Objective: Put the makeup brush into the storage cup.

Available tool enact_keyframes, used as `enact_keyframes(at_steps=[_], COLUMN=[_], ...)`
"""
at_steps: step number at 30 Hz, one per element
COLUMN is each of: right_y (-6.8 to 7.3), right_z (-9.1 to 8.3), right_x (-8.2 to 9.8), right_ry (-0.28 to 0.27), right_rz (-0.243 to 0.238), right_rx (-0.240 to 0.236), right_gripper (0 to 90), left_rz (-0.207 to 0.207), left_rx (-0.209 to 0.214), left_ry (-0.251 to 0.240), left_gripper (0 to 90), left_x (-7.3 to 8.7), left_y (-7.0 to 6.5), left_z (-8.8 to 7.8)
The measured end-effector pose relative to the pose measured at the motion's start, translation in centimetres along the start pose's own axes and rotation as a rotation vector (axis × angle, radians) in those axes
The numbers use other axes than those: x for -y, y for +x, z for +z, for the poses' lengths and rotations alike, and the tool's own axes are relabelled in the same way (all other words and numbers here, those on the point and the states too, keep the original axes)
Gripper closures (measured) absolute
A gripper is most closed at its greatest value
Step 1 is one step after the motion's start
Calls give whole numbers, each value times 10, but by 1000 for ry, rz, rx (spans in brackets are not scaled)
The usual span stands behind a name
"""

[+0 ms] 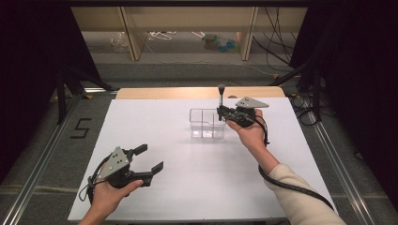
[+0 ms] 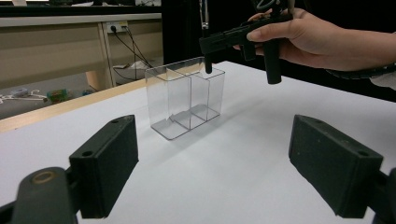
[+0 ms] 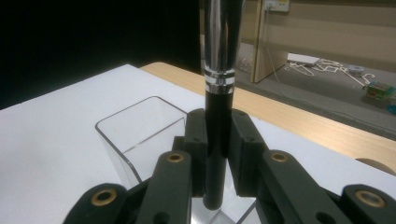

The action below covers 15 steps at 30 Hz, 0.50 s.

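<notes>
A clear plastic box (image 1: 202,124) split into compartments stands at the middle of the white table. My right gripper (image 1: 220,112) is shut on a slim black stick with a silver upper part (image 1: 220,96) and holds it upright over the box's right end. In the right gripper view the jaws clamp the stick's black shaft (image 3: 217,154) above the clear box (image 3: 140,126). In the left gripper view the stick's lower tip (image 2: 208,69) hangs about level with the rim of the clear box (image 2: 184,100). My left gripper (image 1: 150,158) stands open and empty near the front left.
A white sheet (image 1: 155,140) covers the table, with a wooden strip (image 1: 164,93) along its far edge. Beyond it are shelves (image 1: 187,28) with cables and small items on the floor. Metal rails (image 1: 42,154) run along both sides.
</notes>
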State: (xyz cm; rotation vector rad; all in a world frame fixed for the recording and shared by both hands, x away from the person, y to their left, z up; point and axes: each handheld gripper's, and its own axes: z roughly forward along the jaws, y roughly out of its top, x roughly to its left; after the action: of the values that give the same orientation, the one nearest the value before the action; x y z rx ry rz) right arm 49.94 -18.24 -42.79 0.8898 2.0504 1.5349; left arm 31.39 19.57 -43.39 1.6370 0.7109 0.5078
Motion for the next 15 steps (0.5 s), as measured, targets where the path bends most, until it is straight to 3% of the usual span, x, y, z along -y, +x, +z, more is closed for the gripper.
enact_keyframes(at_steps=[15], right_y=[-1], right_z=[1], right_x=[2], right_ry=[13], right_rz=[6], right_rx=[4], right_gripper=[795], left_rz=[10], left_rx=[8], left_ry=[-9], left_gripper=[155], left_x=[0], left_y=[1], left_z=[1])
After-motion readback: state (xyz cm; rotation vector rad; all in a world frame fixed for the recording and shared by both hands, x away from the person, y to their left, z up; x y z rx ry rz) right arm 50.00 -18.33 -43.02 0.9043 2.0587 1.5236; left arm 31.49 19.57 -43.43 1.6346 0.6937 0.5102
